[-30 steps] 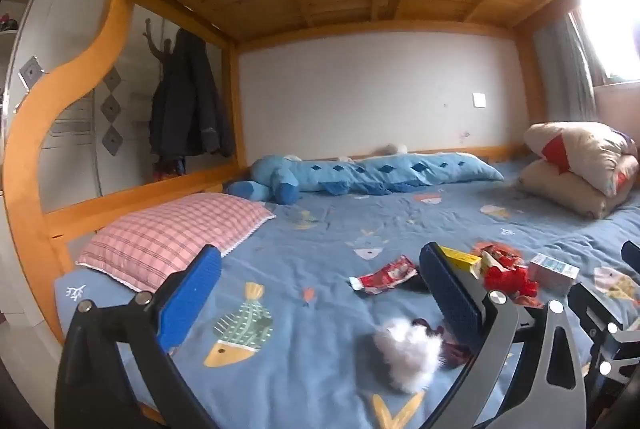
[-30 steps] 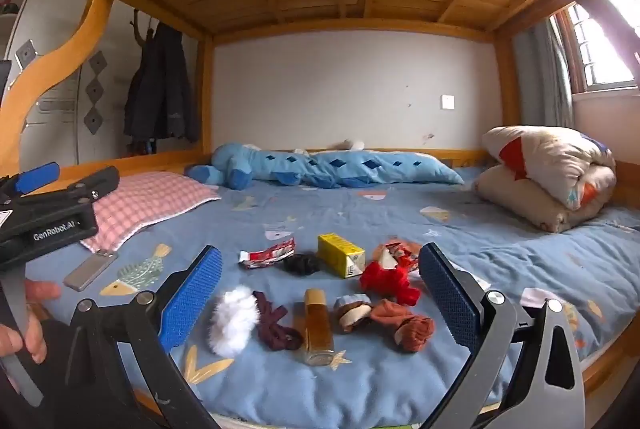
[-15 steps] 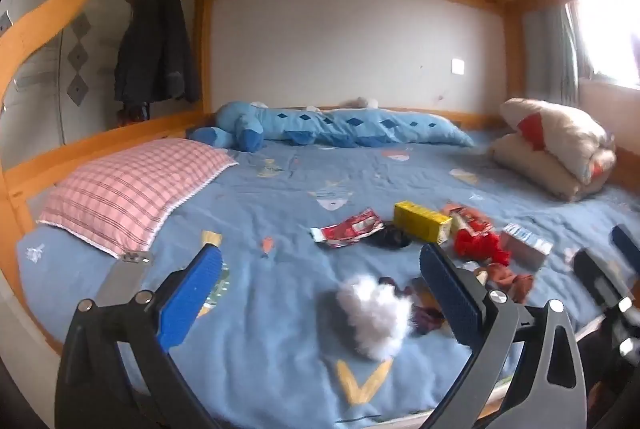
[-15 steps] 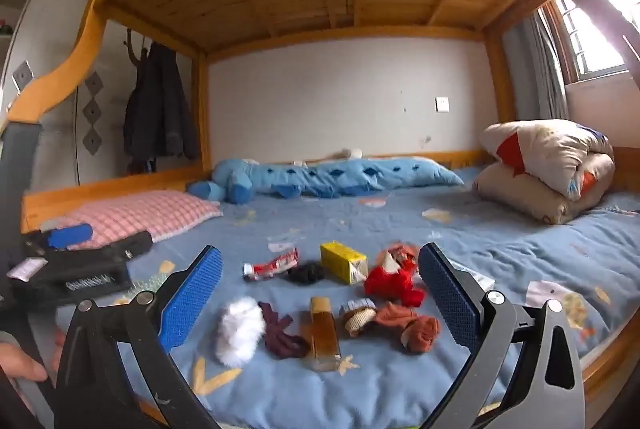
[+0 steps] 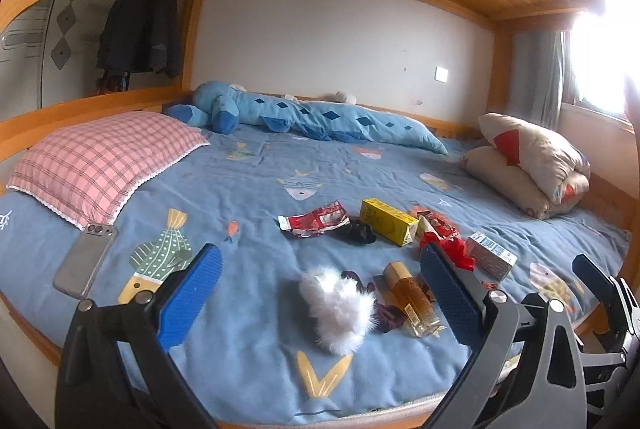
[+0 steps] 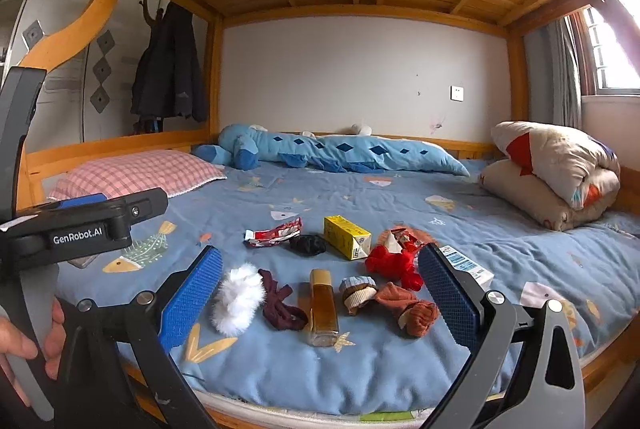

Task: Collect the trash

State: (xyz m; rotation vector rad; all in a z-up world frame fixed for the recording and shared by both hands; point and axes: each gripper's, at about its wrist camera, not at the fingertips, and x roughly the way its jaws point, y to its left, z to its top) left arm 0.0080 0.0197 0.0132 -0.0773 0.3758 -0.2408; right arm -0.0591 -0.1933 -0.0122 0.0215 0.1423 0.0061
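Over the last second I had swung the left gripper [image 5: 320,293] lower and nearer the bed edge, so the grey phone [image 5: 86,257] came into the lower left of its view. Both sets of tongs were spread wide and empty; the right gripper [image 6: 320,293] had hardly moved. The crumpled red-and-white foil wrapper [image 5: 314,219], yellow cardboard carton [image 5: 386,227] and small white printed box [image 5: 490,259] lay at centre frame on the blue fish-print bedsheet [image 5: 248,189], untouched. I judged collection not yet begun.
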